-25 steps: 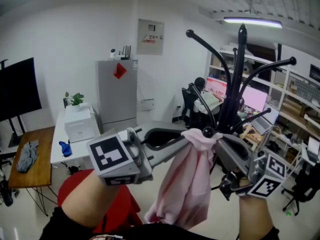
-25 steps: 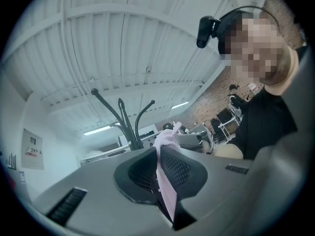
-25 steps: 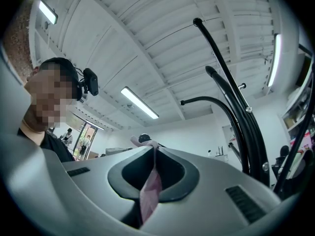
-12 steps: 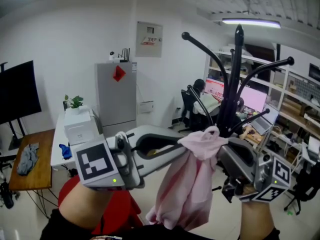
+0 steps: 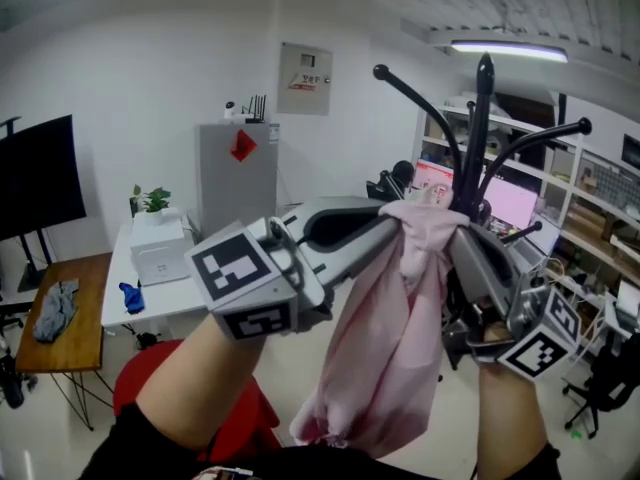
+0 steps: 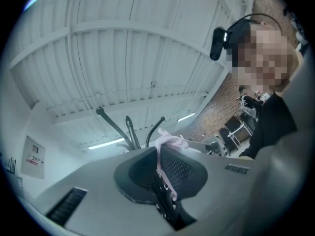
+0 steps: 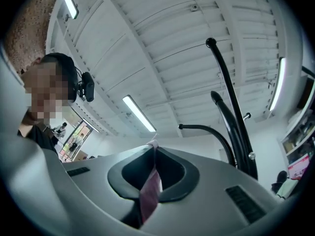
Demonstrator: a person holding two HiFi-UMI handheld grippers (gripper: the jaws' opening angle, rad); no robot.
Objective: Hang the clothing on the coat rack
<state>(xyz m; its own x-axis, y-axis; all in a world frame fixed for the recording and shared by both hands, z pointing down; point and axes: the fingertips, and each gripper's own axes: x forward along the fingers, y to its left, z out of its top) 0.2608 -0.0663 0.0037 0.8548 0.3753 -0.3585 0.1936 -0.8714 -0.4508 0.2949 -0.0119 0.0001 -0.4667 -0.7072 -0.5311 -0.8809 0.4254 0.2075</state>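
- Between the two raised claws, in front of the person, the pink garment [image 5: 395,338] hangs as a soft, crumpled bundle of cloth. Its top edge is bunched into tight folds, and the rest drops in loose pleats to an uneven lower hem.
- The left claw [image 5: 390,228] has smooth grey plastic jaws, clamped together on the garment's upper left edge. In the left gripper view a thin strip of the garment [image 6: 171,140] runs pinched along the seam between the ribbed black pads.
- The right claw [image 5: 452,236] is likewise pressed tight on the upper right edge. The right gripper view shows a darker fold of the garment [image 7: 150,193] squeezed in the narrow slit.
- The coat rack [image 5: 478,138] stands just behind the bunched top. It is a slim black post with a tapered tip, and its curved arms fan left and right and end in small round knobs. Whether cloth and post touch, I cannot tell.
- Open air lies above the cloth, between the upper arms and the white ribbed ceiling with its long tube light [image 5: 508,50].
- Farther left, well apart from the claws, stands a tall grey cabinet [image 5: 238,178].
- Near it is a white desk [image 5: 150,303] with a boxy white machine [image 5: 160,253] and a small plant [image 5: 150,200].
- Beyond are a wooden desk [image 5: 70,343] with a grey rag [image 5: 55,308] and a dark screen [image 5: 35,178].
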